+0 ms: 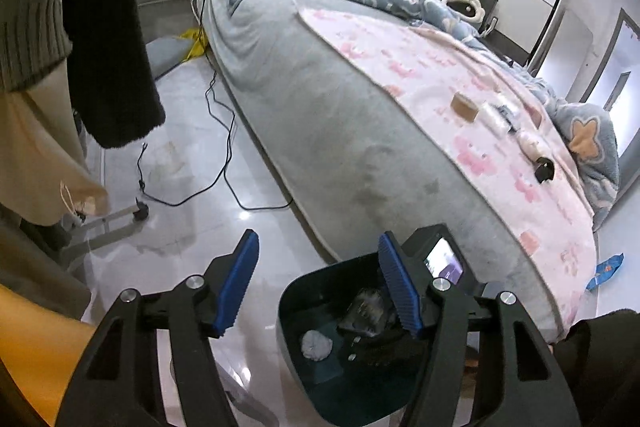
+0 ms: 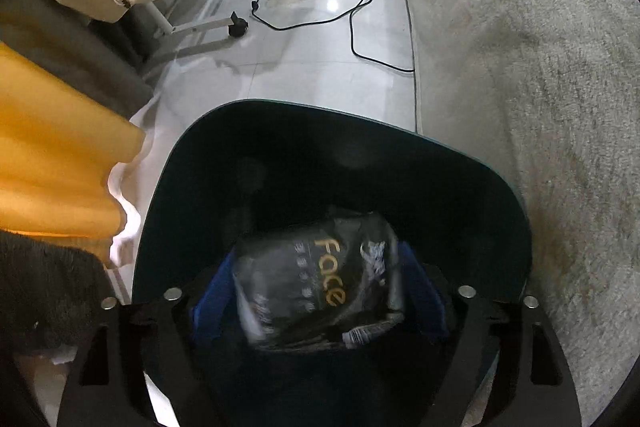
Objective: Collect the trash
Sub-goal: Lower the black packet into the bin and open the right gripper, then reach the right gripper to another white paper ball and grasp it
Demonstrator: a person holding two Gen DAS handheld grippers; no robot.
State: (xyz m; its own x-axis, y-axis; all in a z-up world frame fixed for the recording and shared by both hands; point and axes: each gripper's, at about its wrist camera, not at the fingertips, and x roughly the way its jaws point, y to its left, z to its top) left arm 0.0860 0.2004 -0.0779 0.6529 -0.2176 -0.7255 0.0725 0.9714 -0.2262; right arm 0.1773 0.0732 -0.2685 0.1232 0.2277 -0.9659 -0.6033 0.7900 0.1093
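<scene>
The right hand-held gripper point(image 2: 320, 287) gapes around a black packet point(image 2: 320, 275); left view alone shows the bed point(image 1: 340, 147).

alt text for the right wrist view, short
The right gripper reaches into a dark bin with a black "Face" packet between its blue fingers. Pale tiled floor, black cable and bed edge lie beyond.

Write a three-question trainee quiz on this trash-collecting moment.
1. True or false: the left gripper holds a wrapper.
2. What lies between the right gripper's blue fingers?
A. black packet
B. a cable
C. a pillow
3. Fill in: a grey crumpled wad lies inside the ____.

Key:
1. False; its jaws stand apart, empty.
2. A, the black packet, inside the dark bin.
3. bin
</scene>
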